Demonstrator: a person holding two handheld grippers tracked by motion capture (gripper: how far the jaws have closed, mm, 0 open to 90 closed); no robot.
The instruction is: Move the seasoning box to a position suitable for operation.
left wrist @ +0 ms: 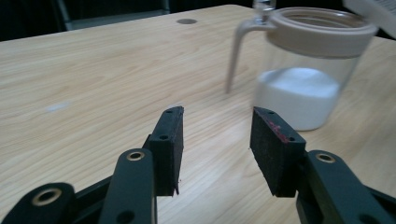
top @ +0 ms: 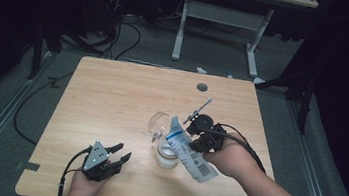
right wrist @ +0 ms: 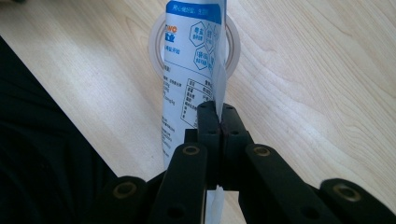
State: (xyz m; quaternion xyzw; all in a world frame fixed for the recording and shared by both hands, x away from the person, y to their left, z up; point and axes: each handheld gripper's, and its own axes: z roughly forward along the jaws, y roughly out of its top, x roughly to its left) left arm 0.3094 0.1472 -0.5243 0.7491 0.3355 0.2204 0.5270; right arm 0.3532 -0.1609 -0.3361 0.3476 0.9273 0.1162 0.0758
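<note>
A clear jar point(top: 167, 155) with a beige rim and a hinged lid point(top: 158, 122) swung open stands near the table's middle, white powder in its bottom. My right gripper point(top: 197, 140) is shut on a white and blue printed bag point(top: 194, 157), held tilted with its upper end over the jar's mouth. In the right gripper view the jaws point(right wrist: 217, 112) pinch the bag point(right wrist: 187, 60) edge-on above the jar rim point(right wrist: 235, 44). My left gripper point(top: 124, 152) sits low at the front left, open and holding nothing. In the left gripper view its jaws point(left wrist: 217, 130) point at the jar point(left wrist: 303, 74).
The wooden table point(top: 112, 95) has a round cable hole point(top: 202, 87) near its far edge. Beyond it stands a white-legged desk point(top: 223, 13), with cables point(top: 119, 36) on the grey floor.
</note>
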